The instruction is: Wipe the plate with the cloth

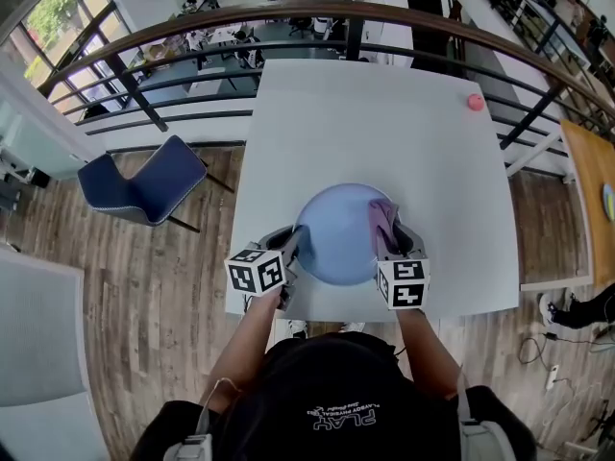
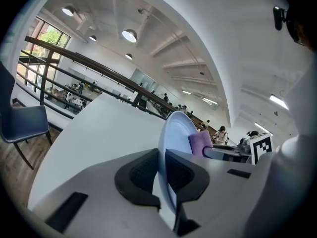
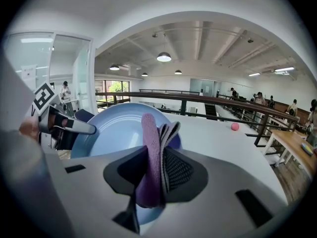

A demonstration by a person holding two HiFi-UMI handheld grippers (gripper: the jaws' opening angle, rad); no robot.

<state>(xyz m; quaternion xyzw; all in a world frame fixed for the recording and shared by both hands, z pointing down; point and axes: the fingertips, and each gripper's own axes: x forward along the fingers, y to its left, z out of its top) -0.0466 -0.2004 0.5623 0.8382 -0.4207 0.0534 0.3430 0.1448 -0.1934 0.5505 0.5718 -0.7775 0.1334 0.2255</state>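
A light blue plate (image 1: 336,233) lies near the front edge of the white table (image 1: 384,123). My left gripper (image 1: 293,248) is shut on the plate's left rim (image 2: 166,152), one pad on each face. My right gripper (image 1: 386,243) is shut on a folded purple cloth (image 1: 381,221), which rests on the plate's right side. In the right gripper view the cloth (image 3: 151,152) stands between the jaws in front of the plate (image 3: 116,128). The cloth (image 2: 200,143) also shows against the plate in the left gripper view.
A small pink ball (image 1: 475,102) sits at the table's far right. A blue chair (image 1: 144,185) stands on the wooden floor to the left. A dark curved railing (image 1: 288,27) runs behind the table. A wooden table (image 1: 591,190) is at the right.
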